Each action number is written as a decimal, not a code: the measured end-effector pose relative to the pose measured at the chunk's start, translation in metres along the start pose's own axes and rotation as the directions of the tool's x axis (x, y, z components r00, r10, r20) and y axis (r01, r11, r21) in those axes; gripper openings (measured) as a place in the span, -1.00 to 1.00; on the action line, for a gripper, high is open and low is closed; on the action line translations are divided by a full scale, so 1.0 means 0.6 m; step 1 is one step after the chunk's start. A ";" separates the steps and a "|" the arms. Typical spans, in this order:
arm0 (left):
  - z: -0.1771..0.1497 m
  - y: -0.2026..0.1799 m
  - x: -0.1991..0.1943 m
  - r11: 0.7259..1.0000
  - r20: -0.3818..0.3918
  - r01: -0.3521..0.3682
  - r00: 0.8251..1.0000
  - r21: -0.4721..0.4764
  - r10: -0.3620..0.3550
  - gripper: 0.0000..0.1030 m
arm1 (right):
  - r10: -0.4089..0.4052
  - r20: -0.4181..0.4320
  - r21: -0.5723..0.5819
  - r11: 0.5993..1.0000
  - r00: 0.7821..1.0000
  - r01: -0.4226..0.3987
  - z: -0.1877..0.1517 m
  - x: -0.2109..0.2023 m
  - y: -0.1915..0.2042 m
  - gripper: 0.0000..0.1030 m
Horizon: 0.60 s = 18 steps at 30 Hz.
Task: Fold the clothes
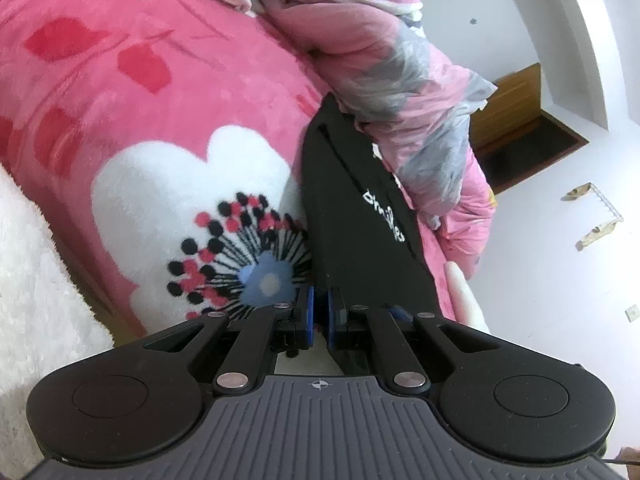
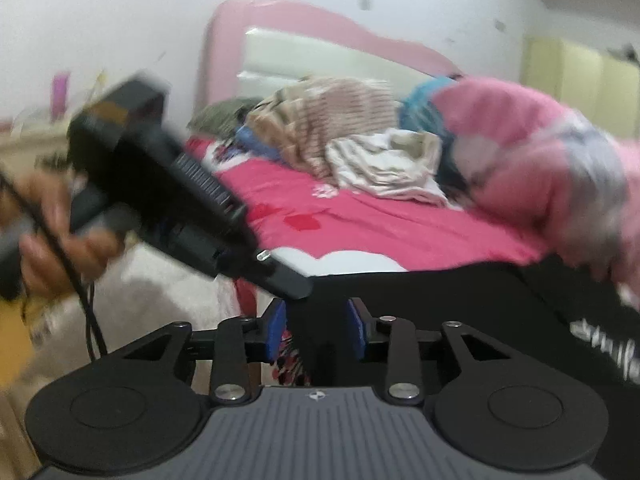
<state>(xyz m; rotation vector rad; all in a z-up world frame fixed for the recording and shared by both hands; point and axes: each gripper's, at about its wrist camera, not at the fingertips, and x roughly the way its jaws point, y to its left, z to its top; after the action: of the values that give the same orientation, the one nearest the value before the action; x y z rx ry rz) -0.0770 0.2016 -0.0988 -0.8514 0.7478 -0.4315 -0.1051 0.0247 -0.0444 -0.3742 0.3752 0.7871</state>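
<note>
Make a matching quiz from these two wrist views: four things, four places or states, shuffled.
Things:
1. left gripper
2. right gripper
3. black garment
4. pink-grey quilt

States:
a. white lettering on it
b. jaws apart
c. bunched up beside the garment
d. jaws shut

Pairs: 1-d, 2-b, 3-a, 4-c

Both wrist views look closely along the bed (image 1: 120,80), sharing the black garment (image 1: 360,220).
</note>
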 end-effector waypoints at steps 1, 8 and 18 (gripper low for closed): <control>0.000 -0.001 -0.001 1.000 0.001 0.005 1.000 0.000 -0.005 -0.91 | -0.001 -0.012 -0.038 0.999 1.000 0.000 -0.001 0.008 0.010 -0.29; 0.002 -0.004 0.002 0.999 -0.008 0.032 0.999 0.003 -0.032 -0.91 | -0.118 -0.026 -0.108 0.988 0.993 0.115 -0.015 0.049 0.042 -0.81; 0.036 0.019 0.029 0.992 -0.014 0.101 0.995 -0.070 -0.103 -0.39 | -0.112 -0.009 0.005 0.994 0.994 0.112 -0.017 0.030 0.017 -0.95</control>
<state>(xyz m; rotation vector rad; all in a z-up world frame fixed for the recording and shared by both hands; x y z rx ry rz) -0.0489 0.2091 -0.1058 -0.9543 0.7408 -0.5071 -0.1027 0.0375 -0.0636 -0.3900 0.3609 0.6751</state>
